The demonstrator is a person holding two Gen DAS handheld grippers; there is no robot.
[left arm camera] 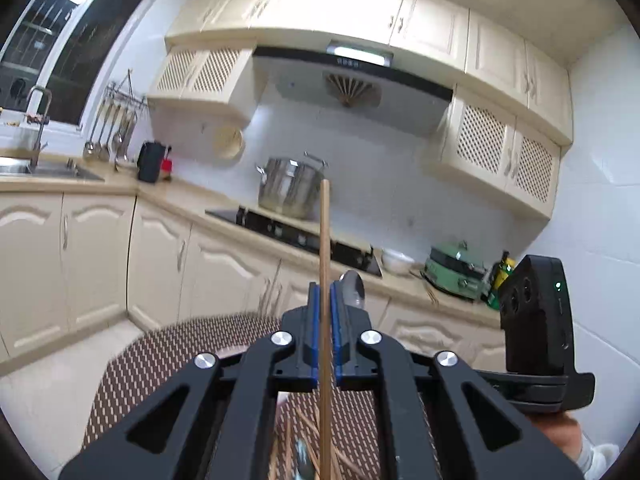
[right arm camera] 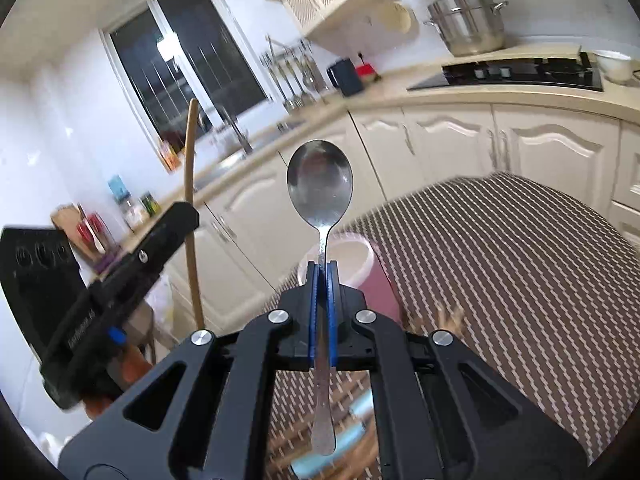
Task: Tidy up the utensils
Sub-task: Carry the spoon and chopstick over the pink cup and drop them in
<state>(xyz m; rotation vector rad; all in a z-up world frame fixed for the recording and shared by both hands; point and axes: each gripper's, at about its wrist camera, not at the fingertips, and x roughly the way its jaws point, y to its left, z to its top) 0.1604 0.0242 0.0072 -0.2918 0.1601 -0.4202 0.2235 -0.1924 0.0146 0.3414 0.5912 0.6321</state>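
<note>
Above a table [right arm camera: 520, 260] covered with a brown woven mat, two utensils are held aloft at once. In the right wrist view, a steel spoon [right arm camera: 320, 188] is clamped by its handle between the blue pads of the right gripper [right arm camera: 322, 270], the jaws drawn almost fully together on the thin shaft, the bowl pointing forward and the handle's end trailing back beneath the tool. In the left wrist view, a single wooden chopstick [left arm camera: 325, 280] is pinched in the same way by the left gripper [left arm camera: 324, 292], its jaws all but closed on the stick, which stands upright through them. More chopsticks [left arm camera: 308, 440] are seen scattered on the mat below, blurred.

The step in hand is judged to be the carry: both pieces are lifted clear of the pile and none is yet sorted. A pink cup with a white rim [right arm camera: 352, 256] is seen just beyond the right gripper's tips, standing on the mat near its edge; it is the likely holder, though this cannot be confirmed. The next move calls for each utensil to be tipped downward over a container's mouth and for the jaws to be opened only once the lower end is inside.

Farther off, a hob [left arm camera: 296, 236] and a steel steamer pot [left arm camera: 290, 188] are shown on the counter.
</note>
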